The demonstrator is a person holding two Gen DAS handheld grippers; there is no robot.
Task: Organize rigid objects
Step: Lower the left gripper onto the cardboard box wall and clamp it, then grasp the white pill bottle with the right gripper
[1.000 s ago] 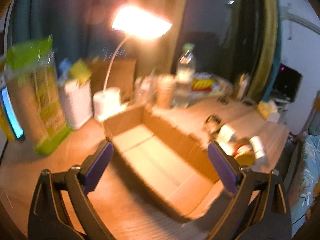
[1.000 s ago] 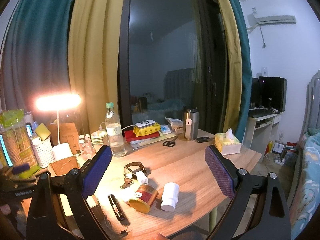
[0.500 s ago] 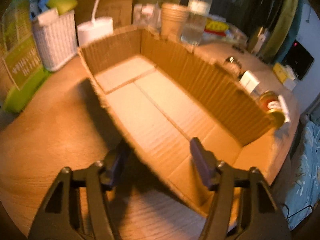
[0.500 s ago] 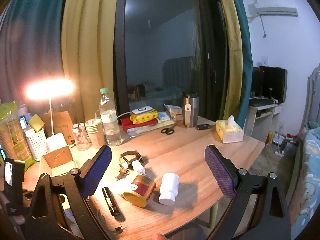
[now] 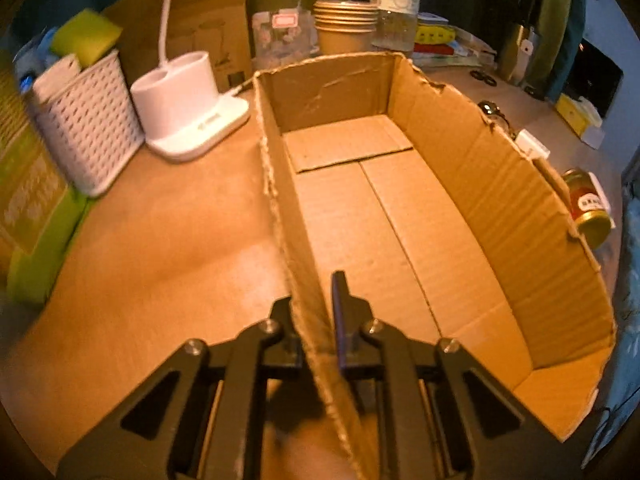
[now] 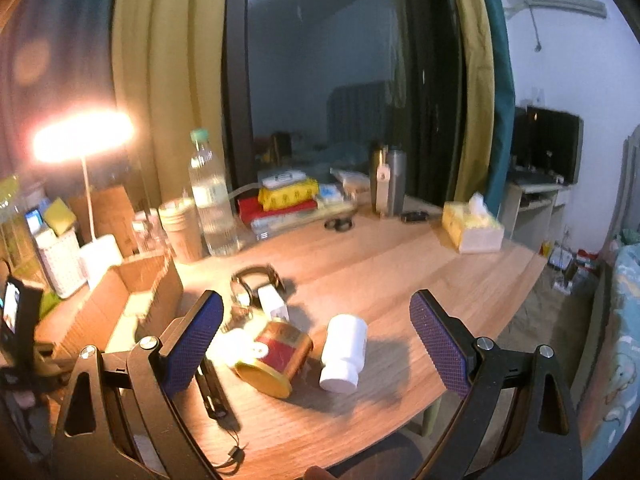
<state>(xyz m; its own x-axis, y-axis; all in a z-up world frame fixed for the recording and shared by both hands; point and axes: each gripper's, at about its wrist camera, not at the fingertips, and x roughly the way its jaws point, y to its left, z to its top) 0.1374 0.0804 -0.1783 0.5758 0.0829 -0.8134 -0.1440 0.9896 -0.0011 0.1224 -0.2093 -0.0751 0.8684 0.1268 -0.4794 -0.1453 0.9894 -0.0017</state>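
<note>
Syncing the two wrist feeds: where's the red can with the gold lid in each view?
Left wrist: the red can lies at the right edge, just outside the cardboard box's right wall.
Right wrist: the same can lies on its side, lower centre, between the open right claw's fingers, left of the white bottle.
Shared landmark: the water bottle.

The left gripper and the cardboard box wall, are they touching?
Touching. In the left wrist view the left gripper is shut on the box wall, with one finger on each side of the cardboard.
</note>
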